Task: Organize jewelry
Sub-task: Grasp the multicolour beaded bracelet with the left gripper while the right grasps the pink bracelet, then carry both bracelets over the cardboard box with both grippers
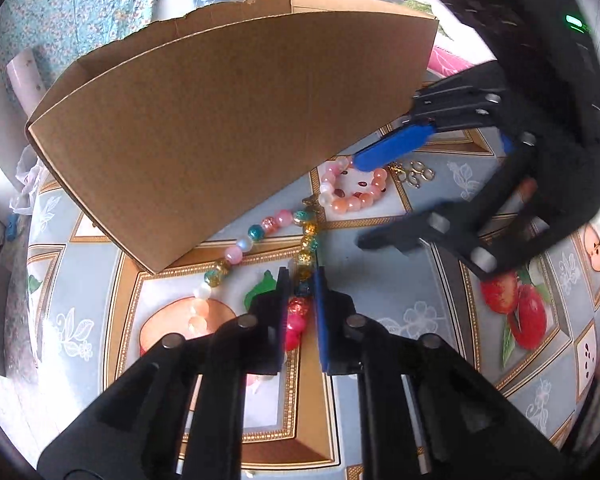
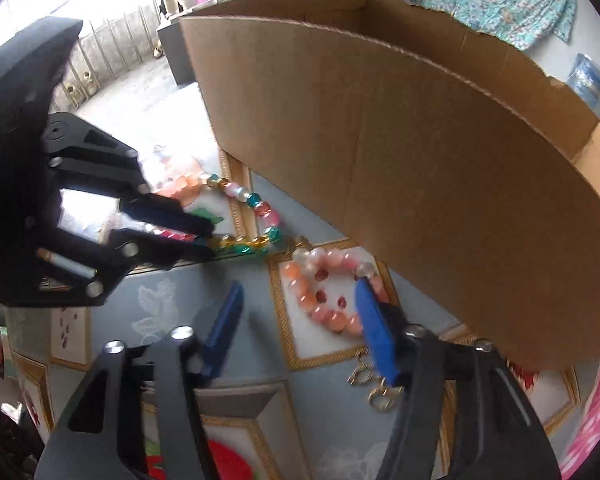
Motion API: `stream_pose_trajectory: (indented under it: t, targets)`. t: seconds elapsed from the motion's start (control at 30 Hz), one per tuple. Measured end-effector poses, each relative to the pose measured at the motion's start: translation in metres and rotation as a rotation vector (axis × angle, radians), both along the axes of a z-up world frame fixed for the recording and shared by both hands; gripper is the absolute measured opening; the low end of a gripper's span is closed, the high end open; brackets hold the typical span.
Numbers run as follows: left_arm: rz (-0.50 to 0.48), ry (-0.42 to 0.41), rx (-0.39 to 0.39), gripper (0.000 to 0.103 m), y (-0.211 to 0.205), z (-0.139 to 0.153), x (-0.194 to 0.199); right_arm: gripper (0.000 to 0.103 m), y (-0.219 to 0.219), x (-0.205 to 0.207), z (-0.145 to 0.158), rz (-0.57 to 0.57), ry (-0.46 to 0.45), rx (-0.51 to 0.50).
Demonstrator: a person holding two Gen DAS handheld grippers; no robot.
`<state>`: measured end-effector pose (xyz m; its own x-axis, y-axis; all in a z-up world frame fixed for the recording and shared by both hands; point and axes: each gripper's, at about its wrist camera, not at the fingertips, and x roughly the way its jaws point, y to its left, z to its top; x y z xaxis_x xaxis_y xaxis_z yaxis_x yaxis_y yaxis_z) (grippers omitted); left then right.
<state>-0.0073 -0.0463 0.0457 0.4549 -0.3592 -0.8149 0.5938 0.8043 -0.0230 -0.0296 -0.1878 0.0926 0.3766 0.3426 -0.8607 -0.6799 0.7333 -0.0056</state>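
A multicolour bead strand [image 1: 268,224] lies on the patterned tablecloth in front of a cardboard box [image 1: 228,120]. My left gripper [image 1: 302,280] is shut on the strand's near end; it also shows in the right wrist view [image 2: 210,244], with the strand [image 2: 256,208] trailing from it. A pink and orange bead bracelet [image 1: 354,194] lies to the right, also seen in the right wrist view [image 2: 324,292]. My right gripper [image 2: 300,292] is open, its jaws spread over the bracelet, one blue pad [image 2: 374,332] touching its far side. In the left wrist view the right gripper [image 1: 360,200] reaches in from the right.
Small gold rings [image 2: 376,392] lie near the bracelet by the right pad; they also show in the left wrist view [image 1: 414,174]. The open-topped box [image 2: 420,168] stands just behind the jewelry. The tablecloth [image 1: 400,292] has fruit prints and gold frames.
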Motion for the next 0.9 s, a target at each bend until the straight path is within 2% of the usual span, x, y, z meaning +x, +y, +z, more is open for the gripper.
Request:
stream_pose_trajectory:
  t: [0.03, 0.1, 0.27, 0.37, 0.43, 0.47, 0.53, 0.57, 0.67, 0.77, 0.9]
  targets:
    - [0.000, 0.002, -0.003, 0.011, 0.001, 0.000, -0.001, 0.050, 0.000, 0.004, 0.000, 0.009, -0.001, 0.003]
    - [0.002, 0.008, -0.014, 0.011, 0.002, -0.001, -0.002, 0.037, 0.000, 0.009, 0.002, 0.040, 0.003, -0.010]
    - [0.004, 0.007, -0.030, 0.012, 0.009, 0.000, -0.010, 0.027, 0.003, 0.018, 0.004, 0.108, 0.049, -0.042]
    - [0.005, 0.005, -0.024, 0.012, 0.007, 0.002, -0.011, 0.026, 0.003, 0.022, 0.007, 0.072, 0.089, -0.038]
    - [0.010, 0.006, -0.022, 0.012, 0.005, 0.003, -0.011, 0.022, 0.006, 0.033, 0.007, 0.039, 0.099, -0.078]
    - [0.015, 0.007, -0.011, 0.010, 0.004, 0.004, -0.012, 0.010, 0.011, 0.031, 0.003, 0.039, 0.107, -0.093]
    - [0.020, 0.004, 0.011, 0.009, 0.002, 0.002, -0.013, 0.010, 0.023, 0.033, 0.001, 0.001, 0.111, -0.115]
    - [0.020, 0.015, -0.002, 0.009, 0.002, 0.002, -0.014, 0.010, 0.022, 0.034, 0.002, -0.016, 0.117, -0.105]
    - [0.054, 0.074, -0.095, 0.008, 0.008, 0.004, -0.011, 0.010, 0.002, 0.046, 0.002, -0.133, 0.186, 0.048]
    - [0.087, 0.174, -0.259, 0.008, 0.027, 0.007, -0.005, 0.010, -0.029, 0.050, 0.008, -0.224, 0.230, 0.277]
    - [0.141, 0.258, -0.554, 0.008, 0.057, 0.021, -0.005, 0.010, -0.070, 0.040, 0.023, -0.290, 0.237, 0.588]
